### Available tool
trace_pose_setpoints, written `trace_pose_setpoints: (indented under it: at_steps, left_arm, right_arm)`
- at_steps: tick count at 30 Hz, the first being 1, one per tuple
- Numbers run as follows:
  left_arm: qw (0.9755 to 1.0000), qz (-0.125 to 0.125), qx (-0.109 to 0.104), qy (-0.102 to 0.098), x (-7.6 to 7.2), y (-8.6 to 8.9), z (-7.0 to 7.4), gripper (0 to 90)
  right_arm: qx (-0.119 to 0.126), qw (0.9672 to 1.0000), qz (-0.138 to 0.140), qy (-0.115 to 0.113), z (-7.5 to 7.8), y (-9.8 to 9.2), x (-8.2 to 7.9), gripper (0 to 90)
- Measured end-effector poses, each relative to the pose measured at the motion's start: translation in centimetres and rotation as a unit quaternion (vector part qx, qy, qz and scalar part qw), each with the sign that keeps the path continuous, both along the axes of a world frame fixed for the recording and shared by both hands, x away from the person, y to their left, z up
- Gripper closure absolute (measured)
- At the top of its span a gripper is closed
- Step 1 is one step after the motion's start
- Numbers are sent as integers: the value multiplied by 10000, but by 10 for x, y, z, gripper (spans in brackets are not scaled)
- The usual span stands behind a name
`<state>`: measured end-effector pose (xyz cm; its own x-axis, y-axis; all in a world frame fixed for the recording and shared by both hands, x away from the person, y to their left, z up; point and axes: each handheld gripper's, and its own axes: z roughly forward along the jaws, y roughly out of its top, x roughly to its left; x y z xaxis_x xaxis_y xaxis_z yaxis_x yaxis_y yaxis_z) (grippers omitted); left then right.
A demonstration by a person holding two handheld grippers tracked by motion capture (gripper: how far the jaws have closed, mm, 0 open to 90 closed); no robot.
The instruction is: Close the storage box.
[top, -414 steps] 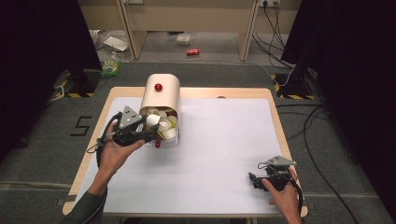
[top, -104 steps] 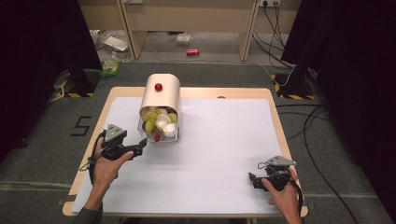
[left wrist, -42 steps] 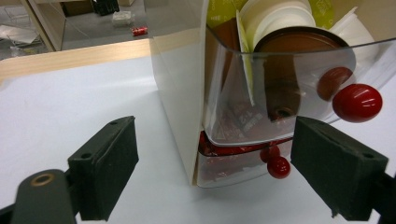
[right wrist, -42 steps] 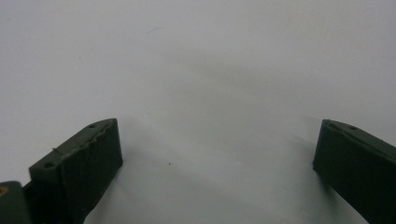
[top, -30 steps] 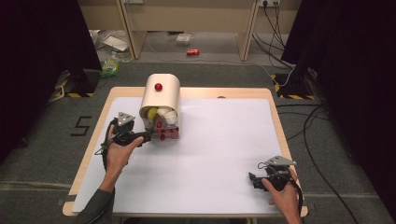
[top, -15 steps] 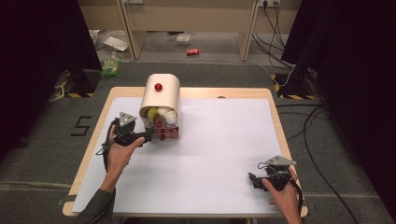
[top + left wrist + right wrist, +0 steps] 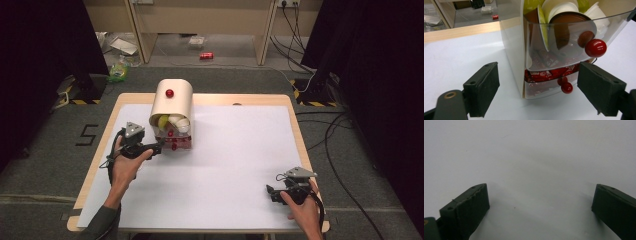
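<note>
A cream, round-topped container (image 7: 172,100) with a red knob on top (image 7: 170,93) stands at the table's back left. Its front holds a clear upper bin (image 7: 564,50) with cups and lids and a red knob (image 7: 595,48). Below is a clear drawer (image 7: 544,75) of red packets with a small red knob (image 7: 567,88). My left gripper (image 7: 159,146) (image 7: 537,82) is open just in front of that lower drawer. Its jaws have closed a little within the last second, and the pads touch nothing. My right gripper (image 7: 270,192) (image 7: 539,207) rests open on the white sheet at the front right.
A white sheet (image 7: 235,150) covers most of the wooden table (image 7: 300,135). On the floor beyond lie a red can (image 7: 206,55), some litter (image 7: 119,70) and cables (image 7: 330,135) at the right. Dark curtains stand on both sides.
A few seconds ago the left gripper was lower left of the container; it now sits at its front. Over the last second neither hand has visibly moved.
</note>
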<state>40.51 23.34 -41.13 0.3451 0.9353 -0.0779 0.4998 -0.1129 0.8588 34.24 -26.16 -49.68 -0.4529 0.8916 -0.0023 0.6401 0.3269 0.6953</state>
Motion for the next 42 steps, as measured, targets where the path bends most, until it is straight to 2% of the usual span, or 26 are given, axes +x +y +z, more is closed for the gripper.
trace_pose_setpoints:
  at_steps: [42]
  left_arm:
    - [9996, -249, -108, 7, -21, 9, 3, 168]
  right_arm:
    - [1, 10000, -2, 1, 0, 0, 0, 15]
